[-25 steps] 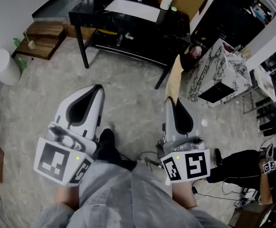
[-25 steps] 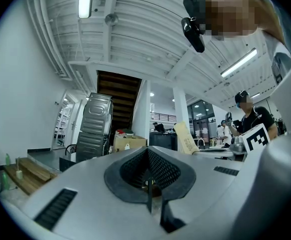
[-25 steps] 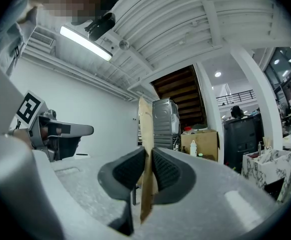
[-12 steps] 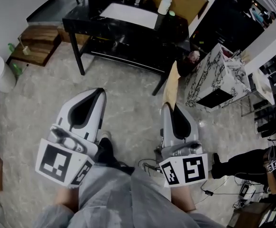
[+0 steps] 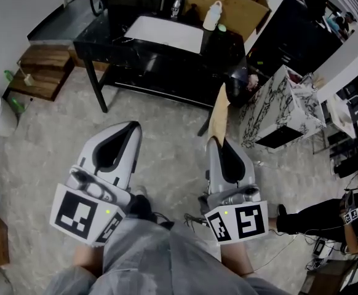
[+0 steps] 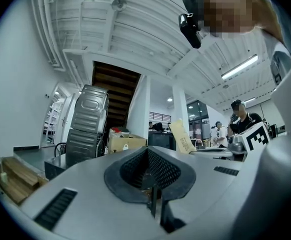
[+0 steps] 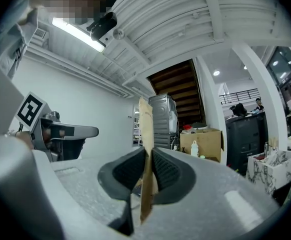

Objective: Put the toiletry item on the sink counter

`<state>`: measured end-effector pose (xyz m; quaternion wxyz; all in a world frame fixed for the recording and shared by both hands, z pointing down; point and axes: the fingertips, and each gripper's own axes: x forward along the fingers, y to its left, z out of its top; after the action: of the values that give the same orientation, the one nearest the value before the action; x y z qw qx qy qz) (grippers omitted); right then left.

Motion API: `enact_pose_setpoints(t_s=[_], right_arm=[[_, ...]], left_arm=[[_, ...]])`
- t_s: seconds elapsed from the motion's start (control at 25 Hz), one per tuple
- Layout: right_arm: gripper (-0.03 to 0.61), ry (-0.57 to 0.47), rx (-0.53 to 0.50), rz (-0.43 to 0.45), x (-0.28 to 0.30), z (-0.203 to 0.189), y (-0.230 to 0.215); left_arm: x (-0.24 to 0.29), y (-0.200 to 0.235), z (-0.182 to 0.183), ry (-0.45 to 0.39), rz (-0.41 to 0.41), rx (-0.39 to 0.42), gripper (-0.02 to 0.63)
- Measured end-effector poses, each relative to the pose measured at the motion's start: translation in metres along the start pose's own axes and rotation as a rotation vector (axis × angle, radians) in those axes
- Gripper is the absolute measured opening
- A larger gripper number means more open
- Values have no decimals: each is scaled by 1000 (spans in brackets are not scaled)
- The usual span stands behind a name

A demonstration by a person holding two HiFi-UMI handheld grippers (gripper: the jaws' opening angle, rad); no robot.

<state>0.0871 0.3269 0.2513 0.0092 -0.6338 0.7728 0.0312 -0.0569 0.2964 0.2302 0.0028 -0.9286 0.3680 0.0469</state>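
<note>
Packet [image 7: 145,126] pinched between my right gripper's [image 7: 148,156] pads, left gripper [image 6: 148,156] closed on nothing, so I'd just carry it level to the black counter [image 5: 102,39] ahead of them.

Light is bright and even; I see soft shadows only. A tube [image 7: 78,34] glares at 10 o'clock in the right gripper view. Both gripper views bend and blacken at the edges.
</note>
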Motion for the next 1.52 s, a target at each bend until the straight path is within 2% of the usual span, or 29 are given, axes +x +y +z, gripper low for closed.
enact_pose_setpoints(t_s=[0.32, 0.76, 1.16, 1.52], right_arm=[[38, 2, -14, -33, 69, 5, 2], [38, 9, -26, -61, 138, -5, 6], [38, 13, -26, -51, 177, -18, 11], [38, 15, -23, -72, 182, -15, 11]], left_arm=[[42, 62, 6, -10, -33, -3, 5], [80, 127, -4, -21, -65, -17, 5], [90, 164, -14, -17, -50, -17, 5], [94, 172, -11, -12, -65, -14, 5]])
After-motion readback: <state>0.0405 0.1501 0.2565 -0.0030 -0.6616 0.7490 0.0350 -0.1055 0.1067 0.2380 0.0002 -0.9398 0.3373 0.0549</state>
